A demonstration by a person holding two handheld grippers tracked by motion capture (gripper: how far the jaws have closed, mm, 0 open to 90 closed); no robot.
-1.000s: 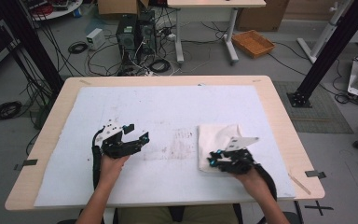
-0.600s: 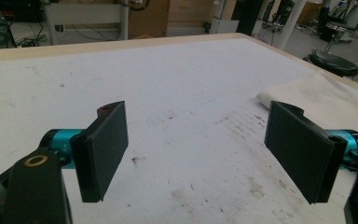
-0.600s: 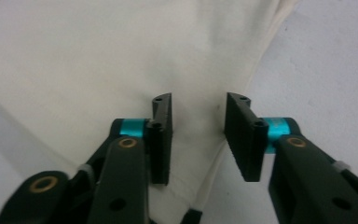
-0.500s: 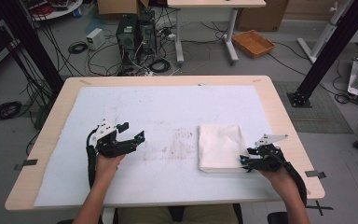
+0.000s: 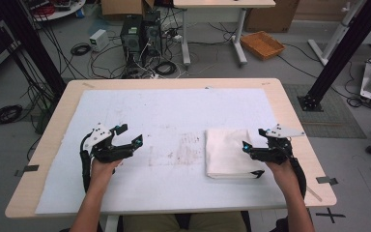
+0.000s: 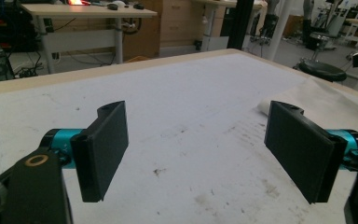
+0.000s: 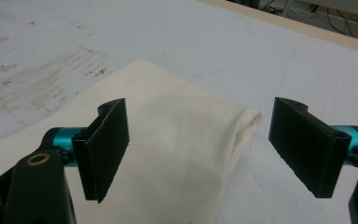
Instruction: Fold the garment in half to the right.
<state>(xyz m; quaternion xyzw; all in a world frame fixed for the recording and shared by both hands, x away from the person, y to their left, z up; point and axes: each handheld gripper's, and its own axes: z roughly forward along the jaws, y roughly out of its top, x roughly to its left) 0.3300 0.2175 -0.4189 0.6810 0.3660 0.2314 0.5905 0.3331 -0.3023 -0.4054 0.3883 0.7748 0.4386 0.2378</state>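
Right gripper [image 5: 255, 141] now off the folded cloth [image 5: 228, 152], beside its right edge, jaws just opened, empty.

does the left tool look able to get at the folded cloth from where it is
Probably yes: the left tool is open, and only bare table cover lies between it and the folded cloth, though it sits nearer the right tool.

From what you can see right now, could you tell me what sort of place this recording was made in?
Most likely a robotics lab or workshop: desktop computer towers stand on the floor amid tangled cables, black frame posts flank the wooden table, and more desks show in the left gripper view.
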